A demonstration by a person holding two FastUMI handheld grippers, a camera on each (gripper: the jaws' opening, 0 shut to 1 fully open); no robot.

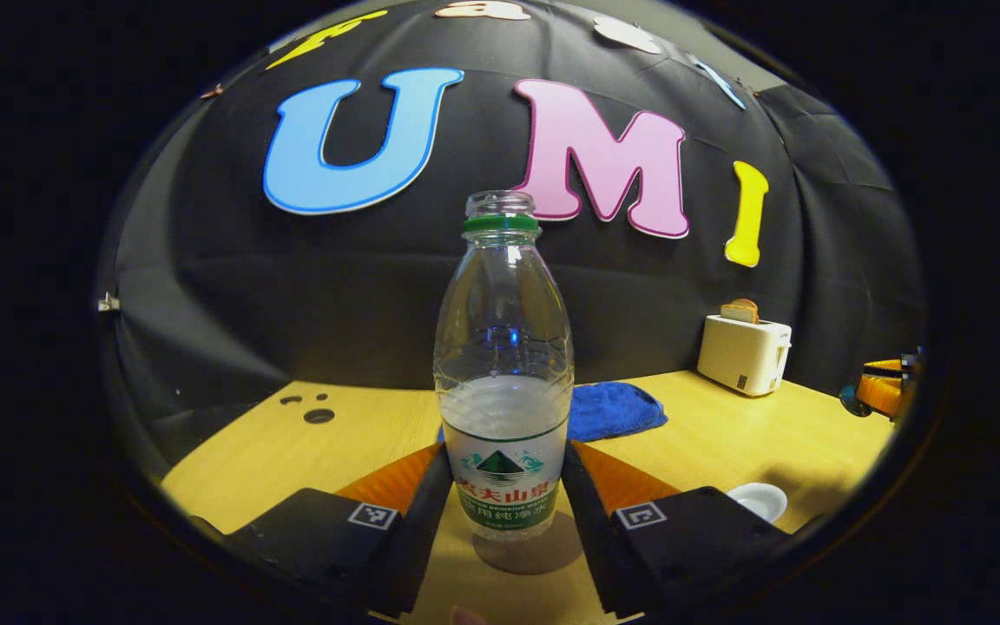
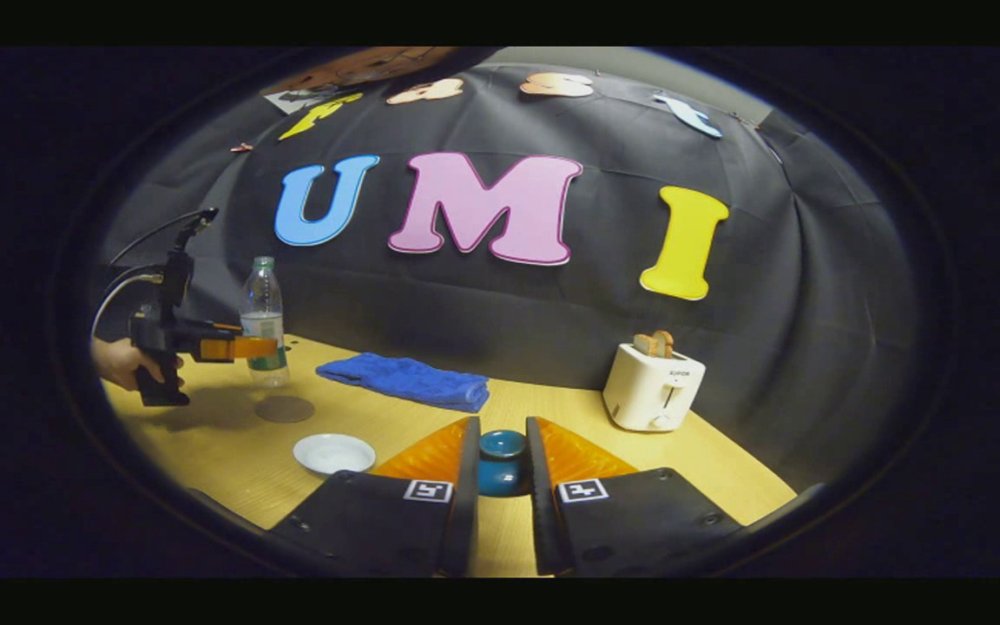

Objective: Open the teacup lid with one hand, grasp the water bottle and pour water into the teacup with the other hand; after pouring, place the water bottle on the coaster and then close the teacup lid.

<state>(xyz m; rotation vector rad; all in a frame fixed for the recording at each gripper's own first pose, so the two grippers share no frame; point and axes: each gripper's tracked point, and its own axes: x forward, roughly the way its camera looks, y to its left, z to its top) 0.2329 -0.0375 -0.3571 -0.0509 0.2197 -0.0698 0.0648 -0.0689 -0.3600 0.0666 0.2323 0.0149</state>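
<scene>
In the left gripper view the left gripper [image 1: 506, 503] has its fingers on either side of the bottle [image 1: 504, 373], at the labelled lower part; the bottle stands upright on the tabletop [image 1: 726, 425], uncapped, with a green ring at the neck and water up to about the middle. The fingers lie close against the bottle's sides, but I cannot tell whether both press on it. The right gripper view shows the same from afar: at the far left a hand [image 2: 118, 363] holds the left gripper level with the bottle's lower half, and the bottle's base is on the tabletop. Just in front of the bottle lies a round brown coaster [image 2: 285, 409], flat and bare, and nearer the camera a white saucer [image 2: 334, 452]. The right gripper [image 2: 501, 486] has its fingers spread around a blue teacup [image 2: 502, 464]; a gap shows on each side, and whether they touch is unclear. The rounded top of the teacup sits between them. A folded blue cloth [image 2: 404, 379] lies behind, and a white toaster [image 2: 653, 387] with bread in it stands at the right.
</scene>
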